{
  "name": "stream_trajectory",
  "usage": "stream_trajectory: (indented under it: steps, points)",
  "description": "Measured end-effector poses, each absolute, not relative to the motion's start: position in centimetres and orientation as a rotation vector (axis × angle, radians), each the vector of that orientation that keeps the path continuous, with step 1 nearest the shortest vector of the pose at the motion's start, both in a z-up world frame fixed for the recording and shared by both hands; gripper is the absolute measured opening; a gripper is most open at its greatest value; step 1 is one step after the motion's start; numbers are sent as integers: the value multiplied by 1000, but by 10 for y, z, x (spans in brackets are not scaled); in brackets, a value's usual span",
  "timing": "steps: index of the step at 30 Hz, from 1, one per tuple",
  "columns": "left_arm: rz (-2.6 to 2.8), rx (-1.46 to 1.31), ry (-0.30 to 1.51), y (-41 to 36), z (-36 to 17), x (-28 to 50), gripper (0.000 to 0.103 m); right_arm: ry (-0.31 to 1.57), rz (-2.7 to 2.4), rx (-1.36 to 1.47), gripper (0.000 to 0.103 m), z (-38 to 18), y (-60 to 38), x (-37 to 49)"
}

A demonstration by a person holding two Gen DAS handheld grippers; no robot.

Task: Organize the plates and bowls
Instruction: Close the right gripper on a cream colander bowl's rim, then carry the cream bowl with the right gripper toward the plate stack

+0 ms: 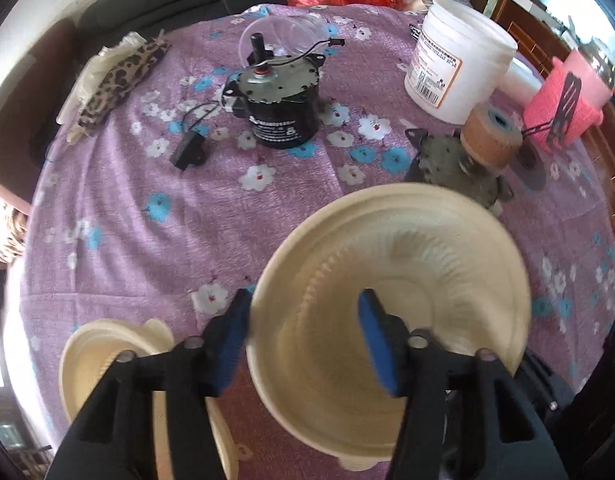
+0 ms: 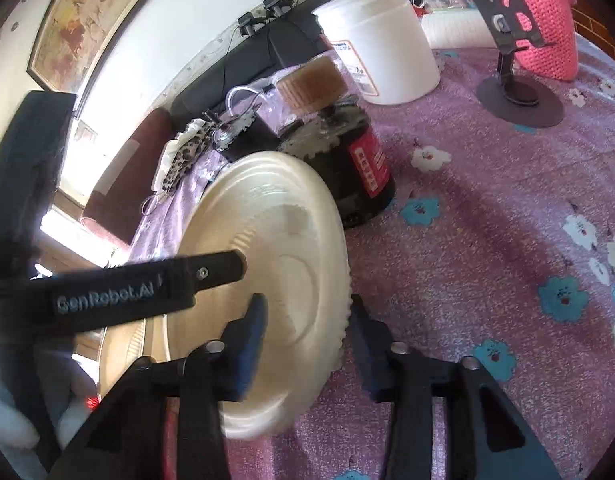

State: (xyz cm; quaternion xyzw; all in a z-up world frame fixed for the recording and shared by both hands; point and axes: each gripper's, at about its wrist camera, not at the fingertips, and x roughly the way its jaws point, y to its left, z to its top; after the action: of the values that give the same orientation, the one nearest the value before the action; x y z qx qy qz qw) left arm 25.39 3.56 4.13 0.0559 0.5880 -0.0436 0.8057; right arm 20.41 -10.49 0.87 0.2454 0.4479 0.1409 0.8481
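Observation:
A cream ridged plate point(image 1: 407, 248) is tilted up off the purple flowered tablecloth point(image 1: 147, 208). My left gripper point(image 1: 303, 340) straddles its near rim, one blue pad outside the edge and the other inside the dish, shut on the sloping wall. The right wrist view shows the same plate point(image 2: 267, 208) standing steeply on edge. My right gripper point(image 2: 307, 340) is shut on its crimped rim. A finger of the left gripper point(image 2: 211, 270) reaches across the plate from the left. More cream dishes point(image 1: 107, 364) lie stacked at the lower left.
A black motor point(image 1: 275, 96) with wires sits mid-table, and a second motor point(image 1: 451, 164) topped by an orange roll point(image 1: 491, 136) stands just behind the plate. A white tub point(image 1: 455, 60), pink knitted bag point(image 1: 563, 92), phone stand point(image 2: 519, 96) and leopard cloth point(image 1: 115, 80) ring the table.

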Motion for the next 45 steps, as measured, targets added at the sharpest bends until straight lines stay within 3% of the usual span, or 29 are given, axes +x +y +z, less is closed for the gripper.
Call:
stream_trajectory:
  steps: [3, 6, 23, 30, 45]
  points:
    - [-82, 106, 1263, 41, 45, 246, 31, 923, 288, 553, 33, 14, -115, 202]
    - [-75, 62, 1255, 52, 54, 235, 25, 899, 306, 572, 28, 23, -118, 199]
    - [-45, -382, 957, 171, 170, 95, 25, 728, 545, 453, 27, 143, -50, 110]
    - [-4, -507, 861, 224, 174, 21, 25, 738, 627, 372, 28, 158, 6, 63]
    - [109, -640, 804, 292, 130, -64, 25, 869, 671, 218, 29, 118, 84, 13]
